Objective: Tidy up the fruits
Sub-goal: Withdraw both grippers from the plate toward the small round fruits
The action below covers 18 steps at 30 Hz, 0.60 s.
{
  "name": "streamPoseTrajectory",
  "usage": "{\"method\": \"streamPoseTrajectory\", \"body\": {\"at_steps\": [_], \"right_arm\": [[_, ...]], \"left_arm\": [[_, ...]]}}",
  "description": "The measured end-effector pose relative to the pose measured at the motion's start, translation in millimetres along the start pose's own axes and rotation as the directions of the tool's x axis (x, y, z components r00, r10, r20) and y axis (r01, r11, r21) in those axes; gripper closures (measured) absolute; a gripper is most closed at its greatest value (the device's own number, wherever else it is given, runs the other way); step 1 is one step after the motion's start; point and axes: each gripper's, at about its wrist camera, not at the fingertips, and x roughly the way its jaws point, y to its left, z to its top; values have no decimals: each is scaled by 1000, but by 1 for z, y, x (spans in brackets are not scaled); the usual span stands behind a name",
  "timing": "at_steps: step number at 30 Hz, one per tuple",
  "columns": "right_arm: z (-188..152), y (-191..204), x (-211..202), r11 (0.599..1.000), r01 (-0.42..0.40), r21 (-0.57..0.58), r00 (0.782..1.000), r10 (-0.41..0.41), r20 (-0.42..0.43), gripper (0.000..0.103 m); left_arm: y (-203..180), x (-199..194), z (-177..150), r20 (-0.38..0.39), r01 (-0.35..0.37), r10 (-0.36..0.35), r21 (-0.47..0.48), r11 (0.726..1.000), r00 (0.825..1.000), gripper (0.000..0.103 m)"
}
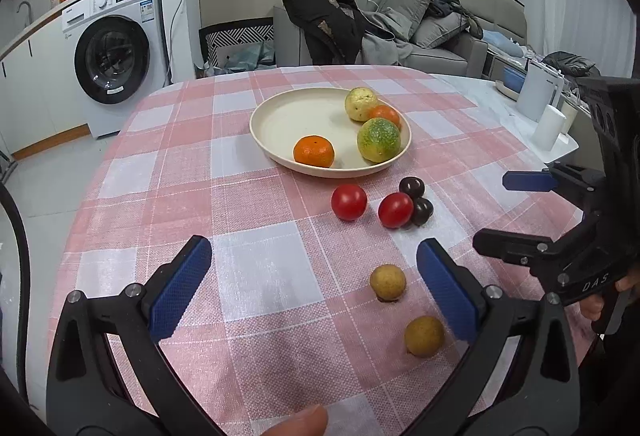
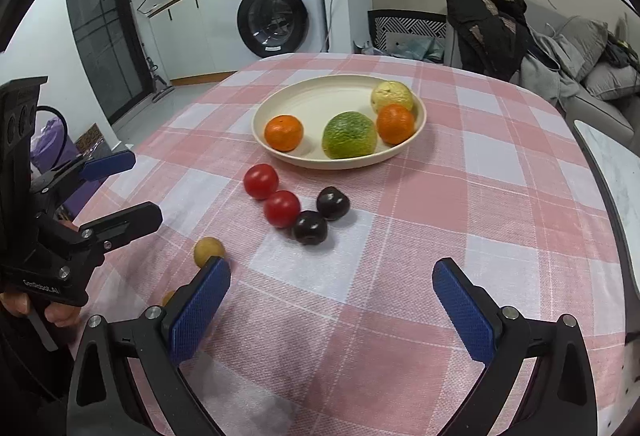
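We should lower the left hand-held gripper [image 1: 314, 282], spread wide and empty, squarely over the nearer tan fruit [image 1: 387, 282] and close gently. The right hand-held gripper [image 2: 332, 302] also gapes empty. These small, round, possibly longan fruits lie on the worktop [image 1: 256, 276], nearer us than the plate [image 1: 280, 115].

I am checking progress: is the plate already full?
No, partly filled. The plate holds four fruits; its left half is bare.
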Motion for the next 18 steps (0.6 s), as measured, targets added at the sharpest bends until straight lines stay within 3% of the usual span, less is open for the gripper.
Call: {"method": "streamPoseTrajectory", "body": {"at_steps": [18], "right_arm": [[-9,40,25,987,-123,-100,990,115,-84,0]], "left_arm": [[13,6,-2,-23,-8,7,-32,999,1000,1]]}}
